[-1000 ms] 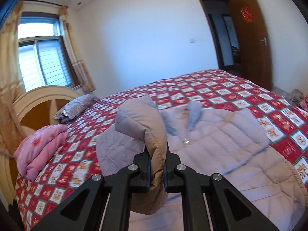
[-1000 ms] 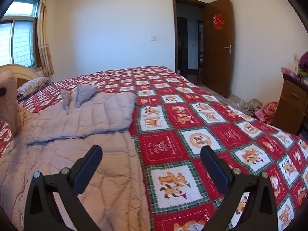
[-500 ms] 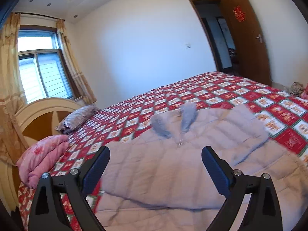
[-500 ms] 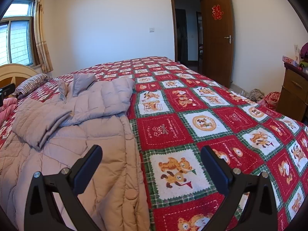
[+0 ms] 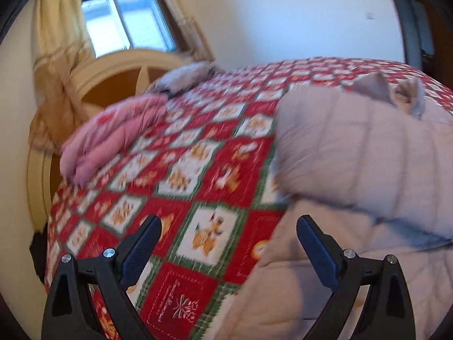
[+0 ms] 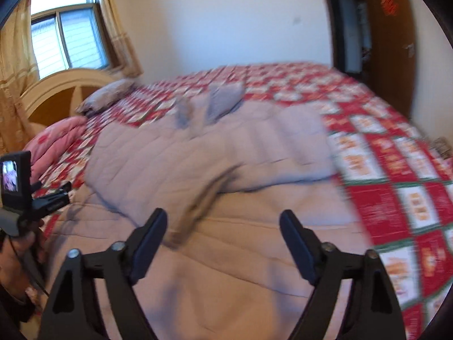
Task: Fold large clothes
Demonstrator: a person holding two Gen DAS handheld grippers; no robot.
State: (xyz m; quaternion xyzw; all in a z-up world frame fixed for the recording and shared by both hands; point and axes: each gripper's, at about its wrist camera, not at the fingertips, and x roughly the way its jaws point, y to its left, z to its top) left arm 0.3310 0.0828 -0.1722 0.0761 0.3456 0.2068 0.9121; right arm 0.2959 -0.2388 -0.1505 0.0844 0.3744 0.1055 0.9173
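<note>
Just ahead of the closing, empty right gripper [image 6: 222, 233] lies the jacket [image 6: 226, 155], sleeves folded in, left gripper [image 5: 228, 239] wide open and empty beside its hem, so next comes grabbing the hem.

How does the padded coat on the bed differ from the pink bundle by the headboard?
The coat is beige-grey and spread wide over the bedspread, one sleeve folded across it; the pink bundle is far smaller and heaped compactly. The coat lies right in front of the right gripper; the bundle sits far off near the headboard. Both rest on the bedspread, untouched.
</note>
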